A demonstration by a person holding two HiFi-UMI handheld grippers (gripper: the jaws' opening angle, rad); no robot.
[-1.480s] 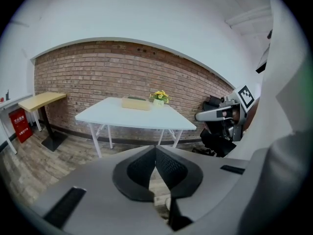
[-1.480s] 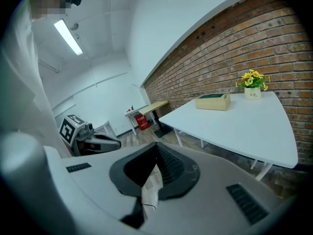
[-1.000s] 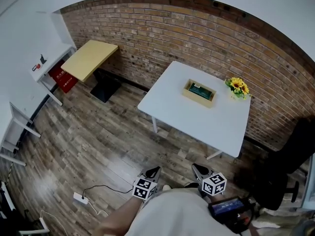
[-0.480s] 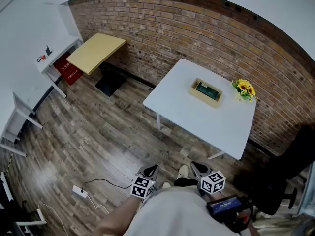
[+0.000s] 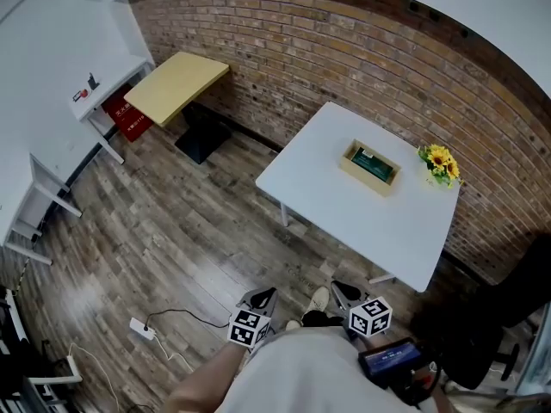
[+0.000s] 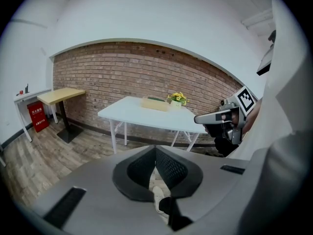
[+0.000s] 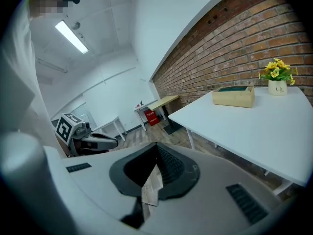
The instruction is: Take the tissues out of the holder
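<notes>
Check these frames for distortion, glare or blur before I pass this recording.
Head view: strong fisheye bend curves the brick wall; faint sheen on the wood floor; white table sharp. Left gripper view: dark round vignette, left gripper soft up close. Right gripper view: ceiling light strip blown bright.

This looks like a sparsely furnished office or studio room, not a home. One long wall is bare red brick (image 5: 344, 50). The other wall (image 5: 60, 41) and the ceiling (image 7: 105, 18) are plain white, with a strip light (image 7: 71, 36) overhead. The floor (image 5: 164, 231) is grey-brown wood plank.

The furniture is light and work-like. A white desk (image 5: 344, 209) on thin legs stands near the brick. Farther along is a yellow-topped table (image 5: 176, 84) on a black pedestal. A narrow white side table (image 5: 110, 80) sits against the white wall, with a red box (image 5: 126, 114) below it. A black office chair (image 5: 508, 312) stands close to the desk. A white power strip (image 5: 142, 328) trails its cable across the floor.
</notes>
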